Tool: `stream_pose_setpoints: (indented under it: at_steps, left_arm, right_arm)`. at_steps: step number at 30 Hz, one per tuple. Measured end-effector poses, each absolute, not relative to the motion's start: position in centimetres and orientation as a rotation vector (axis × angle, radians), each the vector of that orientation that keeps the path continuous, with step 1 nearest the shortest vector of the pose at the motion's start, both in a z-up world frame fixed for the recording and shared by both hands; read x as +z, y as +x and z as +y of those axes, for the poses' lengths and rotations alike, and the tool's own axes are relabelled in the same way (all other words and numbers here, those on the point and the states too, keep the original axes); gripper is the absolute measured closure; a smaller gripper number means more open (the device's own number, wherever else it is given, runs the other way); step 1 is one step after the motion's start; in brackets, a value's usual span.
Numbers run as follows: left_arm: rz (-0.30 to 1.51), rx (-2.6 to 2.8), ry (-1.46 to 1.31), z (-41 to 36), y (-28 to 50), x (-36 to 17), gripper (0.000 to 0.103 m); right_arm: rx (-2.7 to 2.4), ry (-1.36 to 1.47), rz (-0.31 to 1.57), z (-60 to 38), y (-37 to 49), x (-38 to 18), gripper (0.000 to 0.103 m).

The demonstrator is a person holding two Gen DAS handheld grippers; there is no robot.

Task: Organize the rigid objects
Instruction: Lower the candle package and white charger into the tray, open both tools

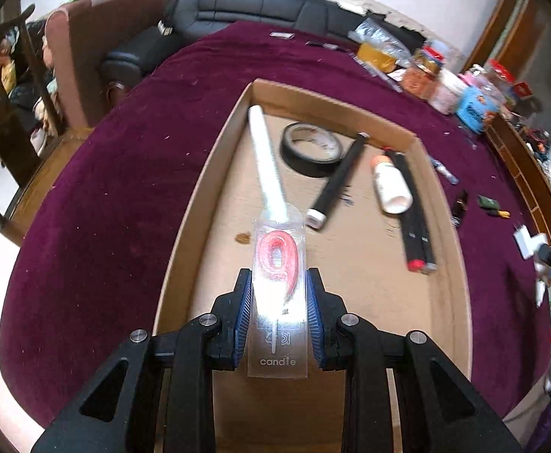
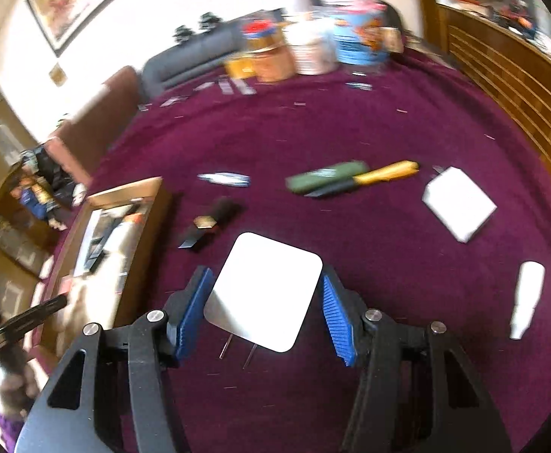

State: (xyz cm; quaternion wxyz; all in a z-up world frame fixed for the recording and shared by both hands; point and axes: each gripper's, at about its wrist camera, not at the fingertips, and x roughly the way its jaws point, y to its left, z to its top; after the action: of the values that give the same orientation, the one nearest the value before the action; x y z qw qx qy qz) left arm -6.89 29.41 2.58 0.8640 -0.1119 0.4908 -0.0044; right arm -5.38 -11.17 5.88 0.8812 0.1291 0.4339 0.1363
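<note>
The left fingers are pinching the candle pack over the near end of the cardboard box, its long side pointing straight ahead. The right fingers are gripping a white card above the table.

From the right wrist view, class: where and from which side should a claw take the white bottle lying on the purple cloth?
Grip the white bottle across its wide body, not the narrow neck at its near end. It lies flat, roughly pointing away from the camera, with bare purple cloth either side. So probably come from above, pads on its left and right flanks.
</note>
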Motion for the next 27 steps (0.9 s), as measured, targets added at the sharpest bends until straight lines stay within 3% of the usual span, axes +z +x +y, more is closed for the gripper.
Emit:
stream_pose_setpoints:
  at_steps: [6,10,18,27]
  left_arm:
    - [1.04,0.102,-0.203,30.3,-5.3,2.1,0.079]
    - [1.033,0.082,-0.203,30.2,-5.4,2.3,0.069]
    - [0.814,0.057,-0.247,31.7,-12.0,6.6,0.053]
    - [0.72,0.135,-0.307,36.3,-17.1,7.4,0.049]
  right_arm:
    - [0.463,0.279,0.937,-5.6,-5.4,6.5,0.047]
    - [0.563,0.268,0.964,-1.8,-5.2,6.6,0.047]
    - [0.715,0.129,1.046,7.5,-5.4,5.3,0.046]
    - [0.732,-0.045,1.148,15.9,-4.8,1.0,0.046]
